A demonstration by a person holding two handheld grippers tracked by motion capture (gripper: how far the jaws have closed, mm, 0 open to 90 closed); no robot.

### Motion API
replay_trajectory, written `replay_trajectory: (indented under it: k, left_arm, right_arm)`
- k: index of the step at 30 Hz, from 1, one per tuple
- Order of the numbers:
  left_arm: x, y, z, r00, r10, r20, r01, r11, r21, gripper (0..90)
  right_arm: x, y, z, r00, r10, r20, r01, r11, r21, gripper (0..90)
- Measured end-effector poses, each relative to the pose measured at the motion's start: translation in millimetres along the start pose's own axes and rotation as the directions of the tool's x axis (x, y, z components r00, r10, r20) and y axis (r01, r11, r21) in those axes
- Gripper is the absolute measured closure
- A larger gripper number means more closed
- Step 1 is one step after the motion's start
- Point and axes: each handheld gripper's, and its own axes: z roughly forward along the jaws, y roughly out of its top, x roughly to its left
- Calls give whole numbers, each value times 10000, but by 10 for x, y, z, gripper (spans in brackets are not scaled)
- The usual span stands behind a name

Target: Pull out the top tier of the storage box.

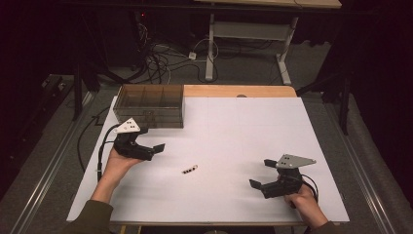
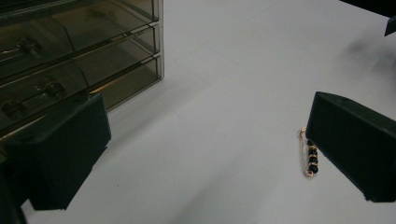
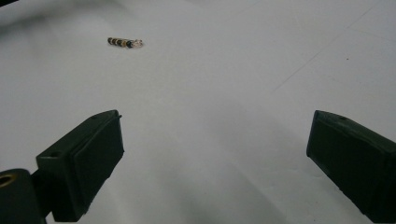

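High view: a small beaded pin [image 1: 190,169], gold wire with dark beads, lies alone on the white surface [image 1: 234,141], between the two tools. The left tool [image 1: 150,143] sits near the front of a smoky clear drawer box [image 1: 150,105] at the far left, its jaws spread apart around nothing. The right tool [image 1: 262,174] rests near the front right, jaws likewise wide and empty. The drawers seem to hold small items, though the tint blurs them.
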Motion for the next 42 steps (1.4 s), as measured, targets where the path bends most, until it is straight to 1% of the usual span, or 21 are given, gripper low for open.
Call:
replay_trajectory:
  k: [11,16,19,26,31,35,42]
  left_arm:
    - [56,48,37,10000,-9,-85,9,10000,-48,0]
    - [82,71,57,9995,65,-302,-66,10000,-38,0]
    - [100,82,68,9994,62,-341,-65,9999,-77,0]
    - [144,113,106,9988,58,-477,-53,9999,120,0]
    - [177,124,140,9991,9,-429,2,9997,261,0]
    - [209,126,168,9983,-70,-570,91,9992,378,0]
    - [243,118,186,9967,-63,-811,97,9991,417,0]
  right_arm:
    - [-2,-1,2,10000,25,11,-25,10000,-12,46]
    - [-8,0,0,10000,51,-6,-51,10000,-30,46]
    - [-7,0,1,10000,59,5,-59,10000,-27,46]
    - [-10,2,-6,9999,111,-6,-111,9999,-90,46]
    - [-12,3,-8,9999,119,-15,-119,9999,-109,46]
    - [-12,3,-11,9999,129,-24,-129,9998,-156,46]
    - [-12,5,-16,9999,118,-41,-119,9997,-194,46]
